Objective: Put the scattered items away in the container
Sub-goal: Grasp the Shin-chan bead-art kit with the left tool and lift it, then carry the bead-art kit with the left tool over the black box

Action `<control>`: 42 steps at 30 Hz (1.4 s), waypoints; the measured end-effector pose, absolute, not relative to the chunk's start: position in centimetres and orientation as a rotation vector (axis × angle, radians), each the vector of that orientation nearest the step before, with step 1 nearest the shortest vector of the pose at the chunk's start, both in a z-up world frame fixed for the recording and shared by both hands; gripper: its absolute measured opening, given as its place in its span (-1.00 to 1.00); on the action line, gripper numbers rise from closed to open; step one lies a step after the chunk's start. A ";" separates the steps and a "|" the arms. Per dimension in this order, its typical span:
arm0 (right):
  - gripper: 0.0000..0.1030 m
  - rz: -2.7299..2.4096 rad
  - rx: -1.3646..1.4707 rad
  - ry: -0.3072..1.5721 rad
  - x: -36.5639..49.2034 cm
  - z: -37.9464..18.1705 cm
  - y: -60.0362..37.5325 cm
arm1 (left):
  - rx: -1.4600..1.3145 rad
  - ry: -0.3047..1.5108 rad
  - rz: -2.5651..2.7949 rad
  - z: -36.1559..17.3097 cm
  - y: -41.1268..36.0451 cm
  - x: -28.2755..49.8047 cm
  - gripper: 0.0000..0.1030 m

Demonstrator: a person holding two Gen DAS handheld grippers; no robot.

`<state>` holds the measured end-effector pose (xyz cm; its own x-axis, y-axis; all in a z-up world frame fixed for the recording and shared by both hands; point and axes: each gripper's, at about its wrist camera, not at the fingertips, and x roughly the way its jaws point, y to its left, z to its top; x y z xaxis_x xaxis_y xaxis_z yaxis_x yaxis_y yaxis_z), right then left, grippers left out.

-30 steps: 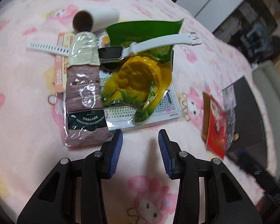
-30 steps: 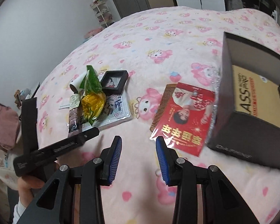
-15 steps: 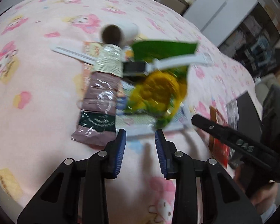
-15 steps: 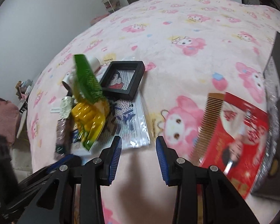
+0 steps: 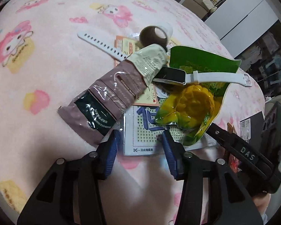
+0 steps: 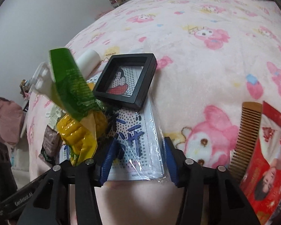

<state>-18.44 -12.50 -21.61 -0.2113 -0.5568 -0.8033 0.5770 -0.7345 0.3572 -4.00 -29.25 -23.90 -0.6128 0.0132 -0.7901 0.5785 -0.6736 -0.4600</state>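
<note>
Both grippers have closed in on the pile over the last second: the left gripper (image 5: 139, 142) has dropped low to its near edge, and the right gripper (image 6: 138, 158), which was aimed toward the red packet and box, has swung over to the same heap. The container itself has slipped out of the right view; only a dark corner shows at the far right of the left view.

Biggest first: the pink blanket (image 6: 206, 60) carries everything. On it lies the dotted sheet in its clear sleeve (image 6: 140, 150), and both sets of jaws stand spread and empty, straddling its near edge. Stacked on that sheet: the yellow-and-green snack bag (image 5: 189, 108), the mauve sachet (image 5: 110, 101) overlapping its left side, the black frame (image 6: 127, 82) at its far end. The white-strapped watch (image 5: 170, 76) lies across sachet and bag. Off to the right, well apart, the wooden comb (image 6: 247, 131) lies tucked against the red packet (image 6: 267, 161).

My read: the sheet is the target. It's flat and slippery, and the load on top will slide if it tilts. Better to lift the loose things off first, or get one finger under the sleeve's edge, pinch firmly and keep it level.
</note>
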 end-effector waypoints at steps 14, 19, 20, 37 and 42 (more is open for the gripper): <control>-0.34 -2.118 1.256 -0.080 -11.7 -13.3 -3.2 | 1.189 1.254 -2.434 -20.4 -25.4 -1.7 0.03; -0.34 -2.170 1.196 -0.091 -9.8 -10.3 -1.6 | 1.230 1.309 -2.463 -18.5 -24.2 -1.4 0.02; -0.34 -2.182 1.185 -0.102 -9.3 -9.7 -1.1 | 1.239 1.307 -2.472 -18.0 -23.9 -1.3 0.02; -0.34 -2.153 1.379 -0.168 -6.0 -14.6 5.3 | 1.505 1.022 -2.520 -19.7 -19.2 0.4 -0.14; -0.34 -2.136 1.445 -0.170 -7.1 -17.1 5.7 | 1.534 0.941 -2.528 -20.6 -19.7 -1.2 -0.14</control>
